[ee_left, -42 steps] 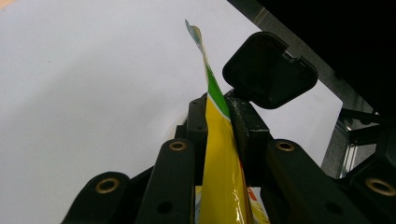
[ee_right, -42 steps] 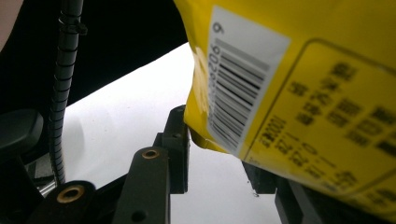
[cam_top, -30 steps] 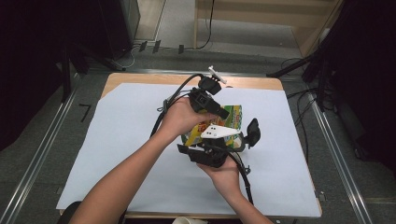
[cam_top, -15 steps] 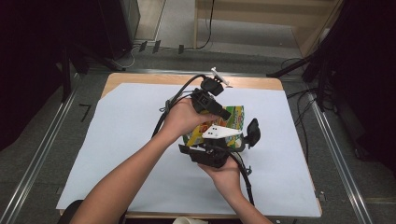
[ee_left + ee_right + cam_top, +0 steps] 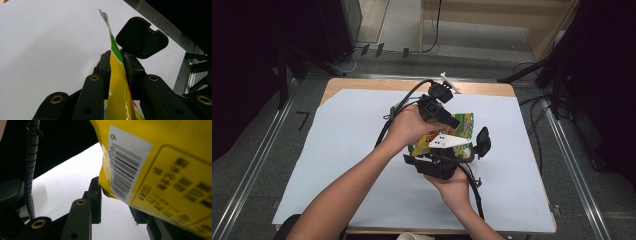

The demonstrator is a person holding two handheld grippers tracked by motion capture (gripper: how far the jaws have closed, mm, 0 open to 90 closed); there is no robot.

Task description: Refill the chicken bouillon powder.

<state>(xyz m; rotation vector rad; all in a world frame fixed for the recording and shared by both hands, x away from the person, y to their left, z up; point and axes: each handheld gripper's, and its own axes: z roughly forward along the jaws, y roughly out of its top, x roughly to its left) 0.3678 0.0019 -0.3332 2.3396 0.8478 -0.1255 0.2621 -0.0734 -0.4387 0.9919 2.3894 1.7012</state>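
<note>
Little has shifted: left hand-held gripper (image 5: 116, 65) stays pinching yellow-green foil snack packet (image 5: 118, 82); right hand-held gripper (image 5: 117, 202) jaws spread beside it.

- A lab or recording studio is showing here, not a home.
- White paper (image 5: 337, 150) is covering a wooden table (image 5: 482, 89) as a plain work surface.
- Metal rails (image 5: 249, 170) are running along both sides on grey carpet.
- Cables (image 5: 434, 30) are trailing across the floor behind, past dark equipment stands (image 5: 532, 75).
</note>
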